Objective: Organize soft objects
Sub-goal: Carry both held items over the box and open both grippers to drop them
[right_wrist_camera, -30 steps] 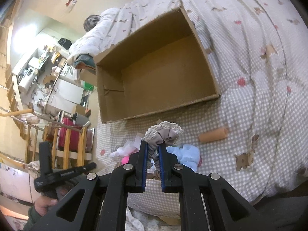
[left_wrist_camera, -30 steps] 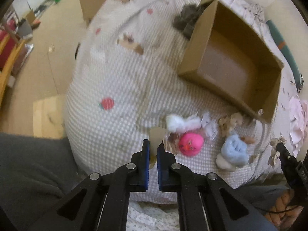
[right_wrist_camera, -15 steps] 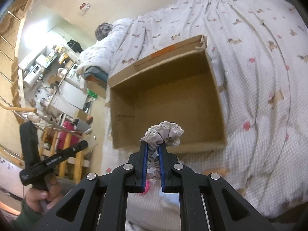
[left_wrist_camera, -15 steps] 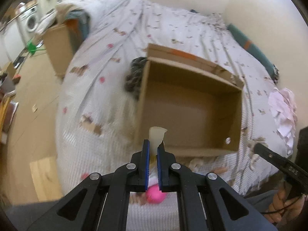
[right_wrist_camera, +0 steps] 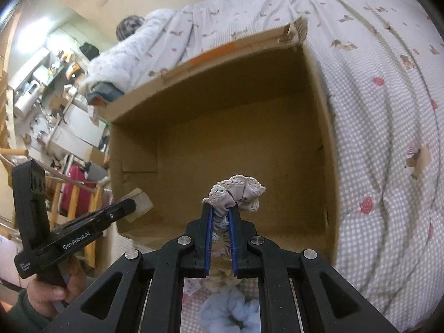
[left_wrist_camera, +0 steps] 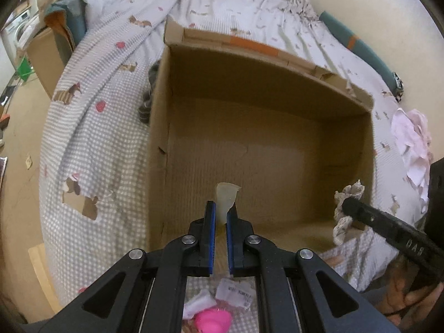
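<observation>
An open, empty cardboard box (left_wrist_camera: 266, 149) lies on the checked bedspread (left_wrist_camera: 91, 144); it also shows in the right wrist view (right_wrist_camera: 222, 149). My left gripper (left_wrist_camera: 221, 211) is shut on a pale beige soft piece (left_wrist_camera: 225, 197), held over the box's near edge. My right gripper (right_wrist_camera: 221, 213) is shut on a grey lace-trimmed cloth (right_wrist_camera: 238, 191), held over the box's near right side; it shows in the left wrist view (left_wrist_camera: 347, 205). A pink soft toy (left_wrist_camera: 212, 320) and a blue fluffy toy (right_wrist_camera: 230, 313) lie on the bed below the grippers.
A dark grey knitted item (left_wrist_camera: 148, 94) lies against the box's left wall. A pink cloth (left_wrist_camera: 413, 149) lies at the bed's right. A second cardboard box (left_wrist_camera: 50, 52) stands on the floor at the left. White tags (left_wrist_camera: 236, 294) lie by the pink toy.
Both grippers have lifted from the toys on the bed and moved forward over the box's near edge, each still holding its item. The box now fills both views.
</observation>
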`<state>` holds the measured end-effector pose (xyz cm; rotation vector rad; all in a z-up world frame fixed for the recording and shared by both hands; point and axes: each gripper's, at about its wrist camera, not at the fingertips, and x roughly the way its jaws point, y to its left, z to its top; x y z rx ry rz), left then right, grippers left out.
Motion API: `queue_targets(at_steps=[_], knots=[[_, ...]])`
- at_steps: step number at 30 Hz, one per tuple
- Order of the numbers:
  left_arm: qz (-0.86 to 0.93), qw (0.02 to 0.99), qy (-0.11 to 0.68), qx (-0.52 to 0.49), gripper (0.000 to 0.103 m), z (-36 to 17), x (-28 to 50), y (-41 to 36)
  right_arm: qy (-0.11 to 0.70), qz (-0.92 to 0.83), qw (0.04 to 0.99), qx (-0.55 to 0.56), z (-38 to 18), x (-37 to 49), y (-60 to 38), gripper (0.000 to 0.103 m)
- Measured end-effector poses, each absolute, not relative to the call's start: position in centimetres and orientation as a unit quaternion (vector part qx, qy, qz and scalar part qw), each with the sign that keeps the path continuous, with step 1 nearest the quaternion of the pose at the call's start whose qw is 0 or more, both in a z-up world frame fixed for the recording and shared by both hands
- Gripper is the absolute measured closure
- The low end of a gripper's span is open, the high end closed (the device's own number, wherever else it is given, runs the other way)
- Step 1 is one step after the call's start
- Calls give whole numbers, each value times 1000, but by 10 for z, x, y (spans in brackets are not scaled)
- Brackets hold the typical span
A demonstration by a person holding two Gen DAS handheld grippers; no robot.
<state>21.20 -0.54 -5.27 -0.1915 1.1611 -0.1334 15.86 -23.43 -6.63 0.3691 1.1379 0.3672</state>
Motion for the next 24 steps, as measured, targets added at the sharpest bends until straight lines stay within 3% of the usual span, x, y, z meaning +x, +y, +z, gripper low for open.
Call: queue_targets(at_steps=[7,24], knots=[[-58,829,550,-87,96,-60,216,-10,535,159,825,92,-74,163,-216,90],[-62,822,563,-61,96,-72,215,-17,573,157,798,101,-95,174,-209,90]])
